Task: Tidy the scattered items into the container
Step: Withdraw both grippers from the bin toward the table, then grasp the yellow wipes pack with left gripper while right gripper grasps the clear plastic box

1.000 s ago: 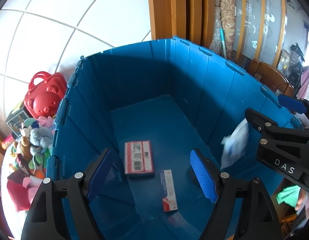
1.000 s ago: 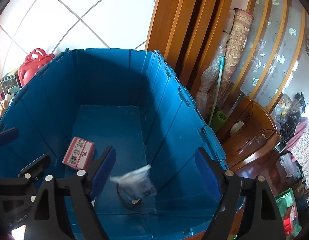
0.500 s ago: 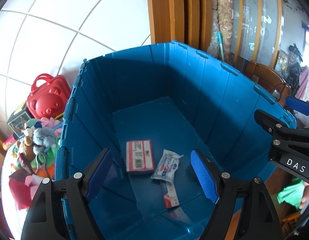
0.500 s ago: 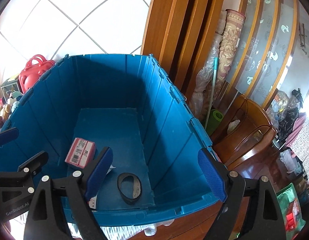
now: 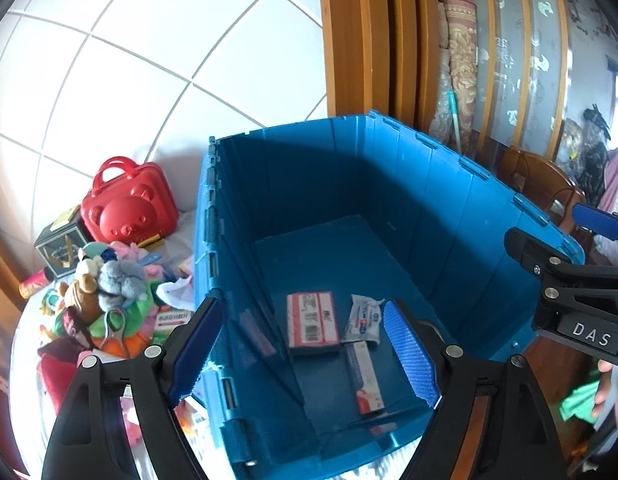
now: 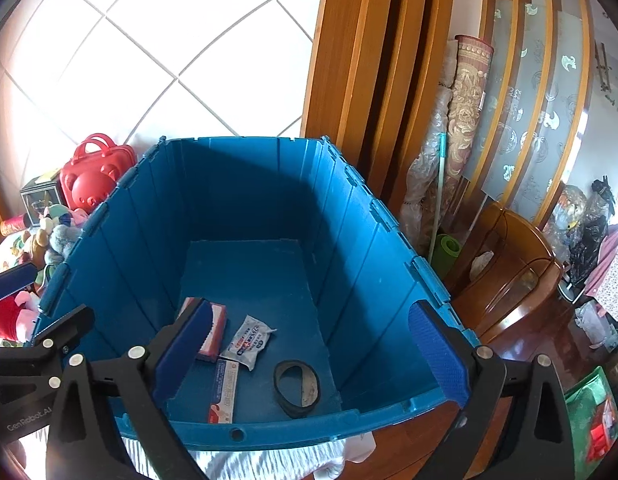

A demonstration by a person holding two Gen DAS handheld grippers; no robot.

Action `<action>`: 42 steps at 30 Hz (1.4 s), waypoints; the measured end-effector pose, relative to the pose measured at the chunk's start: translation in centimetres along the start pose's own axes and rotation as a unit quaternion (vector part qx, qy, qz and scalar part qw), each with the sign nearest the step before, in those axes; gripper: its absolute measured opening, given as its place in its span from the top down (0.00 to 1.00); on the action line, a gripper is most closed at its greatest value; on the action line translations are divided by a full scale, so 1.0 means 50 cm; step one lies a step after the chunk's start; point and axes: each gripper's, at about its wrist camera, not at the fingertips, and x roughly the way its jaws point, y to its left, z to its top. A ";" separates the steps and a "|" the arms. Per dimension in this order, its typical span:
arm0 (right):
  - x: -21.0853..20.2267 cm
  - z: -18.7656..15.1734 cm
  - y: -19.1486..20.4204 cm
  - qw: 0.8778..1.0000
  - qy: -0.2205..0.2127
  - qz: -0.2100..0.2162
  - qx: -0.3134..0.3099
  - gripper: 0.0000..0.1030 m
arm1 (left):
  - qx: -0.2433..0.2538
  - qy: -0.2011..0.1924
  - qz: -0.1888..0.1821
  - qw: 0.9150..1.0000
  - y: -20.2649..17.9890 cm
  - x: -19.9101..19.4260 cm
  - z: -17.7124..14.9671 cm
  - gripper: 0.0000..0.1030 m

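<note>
Blue plastic crate [image 6: 361, 280] is holding a white packet [image 6: 249, 342] (beside a red-and-white box [image 5: 311, 322]), lying below both empty, wide-spread claws: left gripper [image 5: 305, 350], right gripper [image 6: 309, 354].

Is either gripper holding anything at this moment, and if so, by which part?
Nothing is held. The left gripper and right gripper are both open and empty above the blue crate.

White tiled wall [image 6: 157, 60], wooden door frame [image 6: 361, 100], dark wooden chair [image 6: 513, 276]
</note>
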 end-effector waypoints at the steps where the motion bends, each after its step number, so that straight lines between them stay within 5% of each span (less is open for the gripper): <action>1: -0.006 0.001 0.010 1.000 -0.003 0.002 -0.001 0.03 | -0.002 -0.002 0.001 1.000 0.010 -0.006 -0.001 0.19; 13: -0.041 0.028 0.189 0.998 -0.022 0.045 -0.036 0.03 | -0.034 -0.012 0.026 0.999 0.169 -0.051 -0.045 0.19; 24: -0.060 0.044 0.446 0.990 -0.030 0.111 -0.083 0.03 | -0.099 0.006 0.081 0.992 0.422 -0.075 -0.134 0.19; 34: -0.077 0.012 0.709 0.973 -0.015 0.181 -0.140 0.03 | -0.159 0.028 0.140 0.977 0.651 -0.114 -0.243 0.19; 42: -0.025 -0.073 0.847 0.965 0.041 0.209 -0.153 0.03 | -0.204 0.087 0.187 0.957 0.805 -0.108 -0.398 0.19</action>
